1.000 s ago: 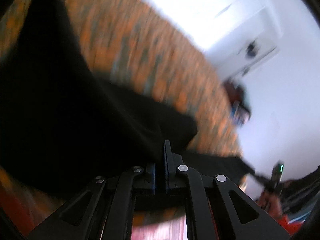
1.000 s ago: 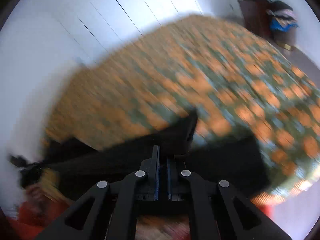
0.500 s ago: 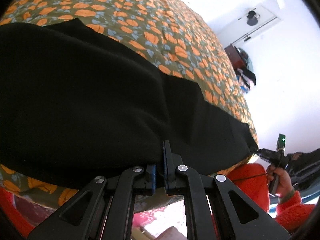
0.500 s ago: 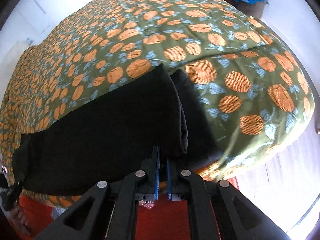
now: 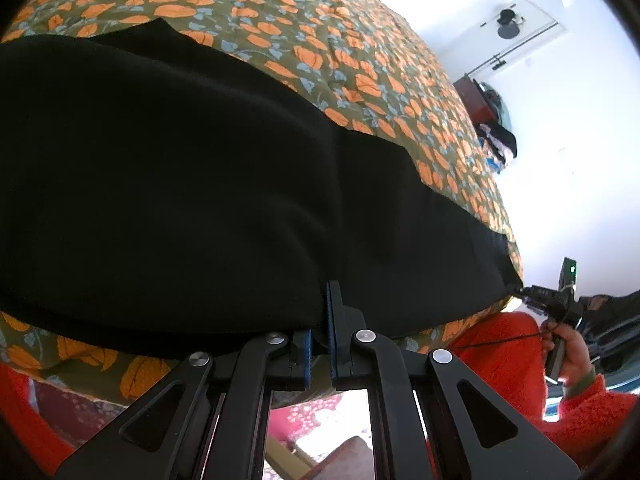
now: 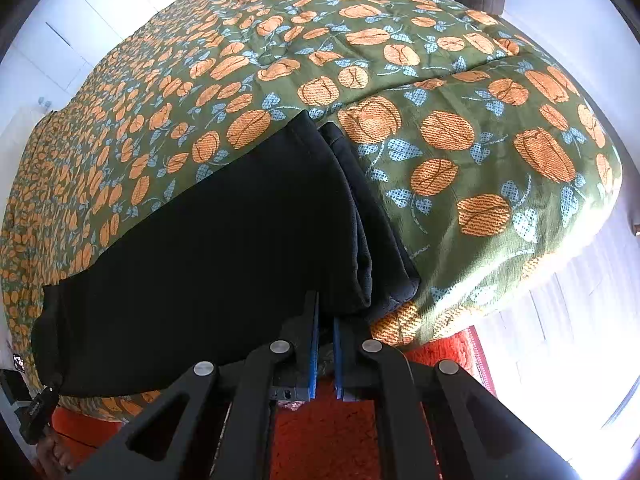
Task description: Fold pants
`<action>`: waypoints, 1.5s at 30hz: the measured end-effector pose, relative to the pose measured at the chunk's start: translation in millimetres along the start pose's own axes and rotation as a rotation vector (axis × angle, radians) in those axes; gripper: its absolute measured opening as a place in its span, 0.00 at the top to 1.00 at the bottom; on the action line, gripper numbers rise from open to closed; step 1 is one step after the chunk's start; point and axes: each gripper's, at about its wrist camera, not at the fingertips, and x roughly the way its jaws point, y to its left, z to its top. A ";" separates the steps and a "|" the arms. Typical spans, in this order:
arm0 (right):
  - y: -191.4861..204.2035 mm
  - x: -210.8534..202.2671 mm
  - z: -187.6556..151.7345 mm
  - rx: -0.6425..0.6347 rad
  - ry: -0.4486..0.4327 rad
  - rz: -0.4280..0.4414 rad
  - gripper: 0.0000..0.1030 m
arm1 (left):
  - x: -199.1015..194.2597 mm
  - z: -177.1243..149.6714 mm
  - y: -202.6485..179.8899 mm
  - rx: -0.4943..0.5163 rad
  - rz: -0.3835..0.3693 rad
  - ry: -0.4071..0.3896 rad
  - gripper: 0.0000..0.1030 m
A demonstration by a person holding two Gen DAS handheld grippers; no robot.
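Note:
Black pants (image 5: 192,184) lie stretched along the near edge of the bed, doubled lengthwise with one layer over the other. My left gripper (image 5: 326,292) is shut on their near edge at one end. My right gripper (image 6: 326,304) is shut on the near corner of the other end (image 6: 360,240), where two stacked layers show. In the left wrist view the right gripper (image 5: 524,292) appears at the far end of the pants, held by a hand in a red sleeve (image 5: 568,344). The left gripper (image 6: 50,388) shows at the lower left of the right wrist view.
A green bedspread with orange flowers (image 6: 440,128) covers the bed. Its corner (image 6: 592,200) drops off to the right. A red rug (image 6: 320,432) lies on the floor below. A dark cabinet with piled clothes (image 5: 492,128) stands by the white wall.
Both grippers have come down with the pants, which hung blurred above the bed a second ago and now lie flat on the bedspread. Little has shifted in the last half second.

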 end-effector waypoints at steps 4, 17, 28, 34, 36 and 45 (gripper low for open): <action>-1.3 0.9 0.0 0.007 -0.004 0.001 0.94 | -7.1 -1.2 -8.1 0.035 0.002 -0.016 0.97; -1.0 1.8 -1.0 0.005 -0.010 -0.023 0.94 | 11.1 -4.3 -8.8 0.059 0.055 0.046 0.96; 1.9 -39.8 -18.6 -0.034 -0.206 -0.180 0.34 | -45.0 -11.3 -0.6 0.006 0.136 -0.034 0.49; 2.4 -78.8 -35.8 0.033 -0.434 -0.283 0.33 | -100.4 9.8 8.2 0.013 0.199 -0.326 0.31; 8.7 -80.4 -35.7 0.020 -0.453 -0.295 0.32 | -92.2 29.4 14.8 0.049 0.217 -0.336 0.29; 29.5 -69.4 -33.2 -0.053 -0.433 -0.311 0.31 | -17.6 23.6 75.0 -0.017 0.355 -0.062 0.38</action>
